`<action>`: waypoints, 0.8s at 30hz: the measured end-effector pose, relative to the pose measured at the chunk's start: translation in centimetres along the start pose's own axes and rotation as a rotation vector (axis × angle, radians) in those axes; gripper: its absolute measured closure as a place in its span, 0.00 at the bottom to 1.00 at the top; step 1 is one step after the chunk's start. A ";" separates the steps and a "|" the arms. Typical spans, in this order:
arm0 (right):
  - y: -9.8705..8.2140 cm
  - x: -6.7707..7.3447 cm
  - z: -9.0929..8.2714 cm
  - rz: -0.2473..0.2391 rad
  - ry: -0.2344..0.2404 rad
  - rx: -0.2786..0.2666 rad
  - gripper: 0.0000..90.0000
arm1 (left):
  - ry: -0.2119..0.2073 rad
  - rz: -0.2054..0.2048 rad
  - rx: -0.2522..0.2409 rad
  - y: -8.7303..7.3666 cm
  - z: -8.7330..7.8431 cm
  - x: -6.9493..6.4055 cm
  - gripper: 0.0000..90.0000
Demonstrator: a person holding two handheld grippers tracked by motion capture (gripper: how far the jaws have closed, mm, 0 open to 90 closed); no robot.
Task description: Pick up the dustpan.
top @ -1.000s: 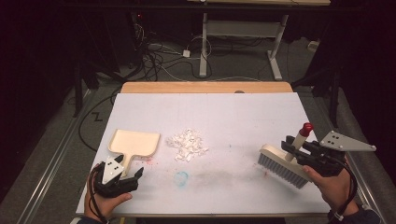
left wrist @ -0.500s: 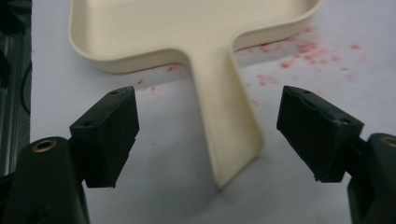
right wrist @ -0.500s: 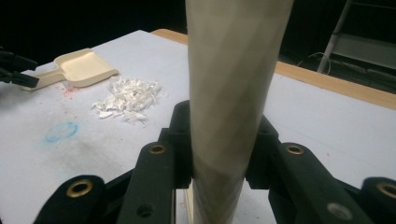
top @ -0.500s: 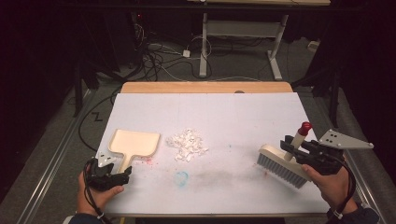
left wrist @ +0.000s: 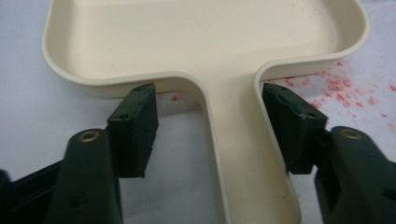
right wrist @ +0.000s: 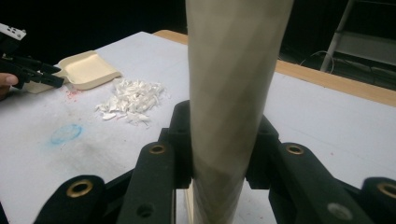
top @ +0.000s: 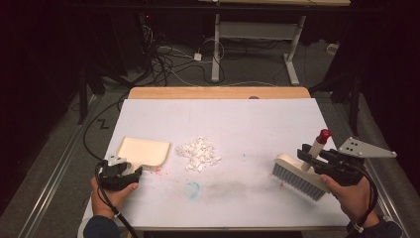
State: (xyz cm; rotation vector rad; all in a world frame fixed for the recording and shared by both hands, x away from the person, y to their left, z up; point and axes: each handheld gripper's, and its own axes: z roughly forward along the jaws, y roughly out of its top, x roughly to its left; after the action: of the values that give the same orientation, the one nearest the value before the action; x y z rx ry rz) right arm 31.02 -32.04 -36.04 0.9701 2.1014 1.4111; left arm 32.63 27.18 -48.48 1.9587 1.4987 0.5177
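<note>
Sweeping is only being set up, judging from the high view: the pile of white scraps (top: 199, 153) is lying untouched near the middle of the table (top: 257, 119), just beside the open lip of the cream dustpan (top: 143, 151), while the brush (top: 297, 176) is waiting well apart at the right, bristles resting on the table. There the left gripper (top: 124, 171) is sitting at the dustpan's handle and the right gripper (top: 309, 158) is clamping the brush's red-capped handle. In the left gripper view, the jaws have just been closing and are straddling the dustpan handle (left wrist: 243, 154); one pad is lying against the handle's edge, the other is standing clear of it, so the pan is not gripped yet and is lying flat on the table. In the right gripper view, the jaws are pinching the brush handle (right wrist: 229, 93) firmly from both sides, with the scraps (right wrist: 130, 100) and dustpan (right wrist: 84, 70) lying beyond. Taking hold of the brush looks done; seizing the pan, sweeping the scraps in and lifting them away are all left.
</note>
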 end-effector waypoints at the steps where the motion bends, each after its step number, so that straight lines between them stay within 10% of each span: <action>1: 0.0 0.0 0.0 0.005 0.000 -0.001 0.79 | -0.002 0.002 -0.001 0.0 0.0 0.0 0.47; 7: 0.0 0.0 0.0 0.009 0.003 -0.001 0.79 | -0.019 0.020 0.004 0.0 -0.1 0.1 0.68; 14: 0.0 0.1 0.0 0.002 0.003 0.000 0.79 | -0.031 0.048 0.028 0.4 -0.2 0.3 0.70; 20: -0.1 0.1 0.1 0.002 0.002 0.010 0.79 | -0.099 0.124 0.108 1.2 -1.8 1.2 0.70; 24: -0.1 0.1 0.2 0.004 0.009 0.016 0.79 | -0.075 0.199 0.115 1.5 -3.9 1.1 0.70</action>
State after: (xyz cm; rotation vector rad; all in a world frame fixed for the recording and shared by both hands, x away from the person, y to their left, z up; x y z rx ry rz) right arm 31.05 -31.88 -36.23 0.9768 2.1207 1.4054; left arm 31.57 28.88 -44.62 2.2064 1.3213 0.4444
